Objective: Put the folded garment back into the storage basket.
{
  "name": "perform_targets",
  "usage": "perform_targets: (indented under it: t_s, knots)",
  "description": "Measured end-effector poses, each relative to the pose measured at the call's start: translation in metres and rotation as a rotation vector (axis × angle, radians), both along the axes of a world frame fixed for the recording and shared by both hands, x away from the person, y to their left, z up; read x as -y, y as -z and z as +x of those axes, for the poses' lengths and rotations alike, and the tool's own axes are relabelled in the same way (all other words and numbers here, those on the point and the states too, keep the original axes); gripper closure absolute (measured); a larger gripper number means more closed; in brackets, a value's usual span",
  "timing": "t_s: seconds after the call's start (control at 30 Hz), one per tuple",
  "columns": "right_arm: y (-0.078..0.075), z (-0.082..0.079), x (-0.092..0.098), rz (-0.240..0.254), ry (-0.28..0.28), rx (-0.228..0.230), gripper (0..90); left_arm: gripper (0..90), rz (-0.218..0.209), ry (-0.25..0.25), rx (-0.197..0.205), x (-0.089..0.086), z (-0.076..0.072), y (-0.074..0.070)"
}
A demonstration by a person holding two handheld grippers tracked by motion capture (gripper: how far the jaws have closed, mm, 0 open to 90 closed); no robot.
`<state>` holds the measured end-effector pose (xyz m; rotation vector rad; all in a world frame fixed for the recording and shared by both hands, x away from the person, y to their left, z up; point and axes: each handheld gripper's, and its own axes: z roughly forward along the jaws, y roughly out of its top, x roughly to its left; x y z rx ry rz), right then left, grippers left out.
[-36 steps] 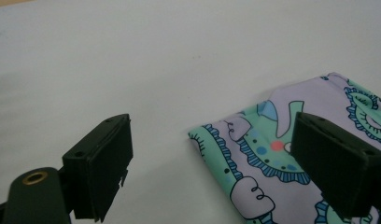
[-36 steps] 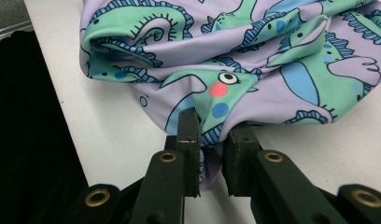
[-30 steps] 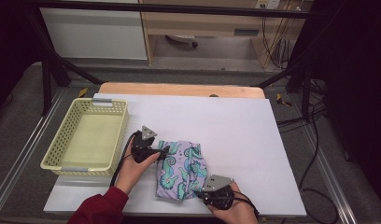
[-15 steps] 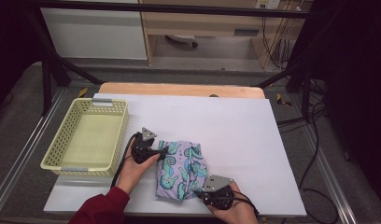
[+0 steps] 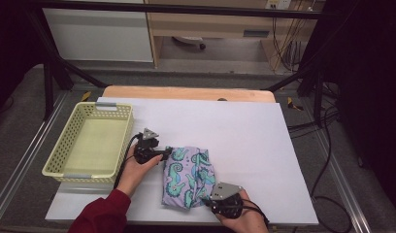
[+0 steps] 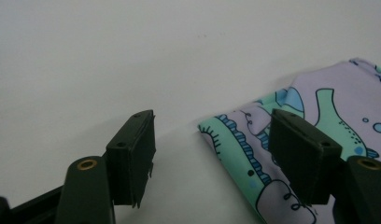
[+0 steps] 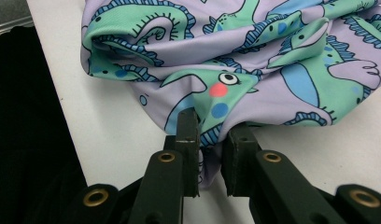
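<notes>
Near the front edge of the white table [image 5: 283, 145], toward six o'clock, I am working a folded cloth printed with seahorses [image 5: 189, 174]. It is lying on the tabletop, with the yellow basket [image 5: 55, 167] well apart at nine o'clock. I am pinching its near hem in the right gripper [image 7: 211, 140], jaws pressed tight on a bunch of fabric. The left gripper [image 6: 212, 144] is sitting at the cloth's ten o'clock corner with its jaws spread; they have just been closing, and that corner is lying between them, one jaw over the fabric, not yet gripped. I judge this the second grasp of a fold or a lift. Next I am needing to finish closing on that corner, catching every layer, before raising both hands together.
</notes>
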<state>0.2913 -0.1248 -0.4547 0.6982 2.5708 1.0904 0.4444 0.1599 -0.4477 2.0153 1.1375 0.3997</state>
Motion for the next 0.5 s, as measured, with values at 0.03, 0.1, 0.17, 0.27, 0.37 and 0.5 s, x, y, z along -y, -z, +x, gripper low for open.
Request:
perform_targets:
  t_s: [0.03, 0.1, 0.17, 0.27, 0.37, 0.5]
  knots:
    - [0.0, 0.0, 0.0, 0.001, -0.001, -0.002, 78.9, 32.2, 0.011, 0.007, -0.003, 0.002, 0.0, 0.001]
    - [0.0, 0.001, 0.0, 0.003, 0.0, -0.005, 78.9, 32.2, 0.049, 0.012, -0.005, 0.005, 0.0, 0.005]
    - [0.0, 0.001, 0.0, 0.003, -0.001, -0.003, 78.9, 32.7, 0.06, 0.008, 0.001, 0.007, 0.0, 0.006]
    - [0.0, 0.0, 0.0, -0.002, -0.008, 0.003, 78.8, 37.7, 0.058, 0.022, 0.005, 0.007, -0.002, 0.006]
    - [0.0, 0.001, 0.0, 0.0, -0.01, 0.002, 78.8, 53.0, 0.037, 0.044, 0.015, 0.01, -0.008, 0.007]
    - [0.0, 0.001, 0.0, 0.001, -0.011, -0.001, 78.8, 71.7, -0.003, 0.091, -0.019, 0.012, -0.013, 0.006]
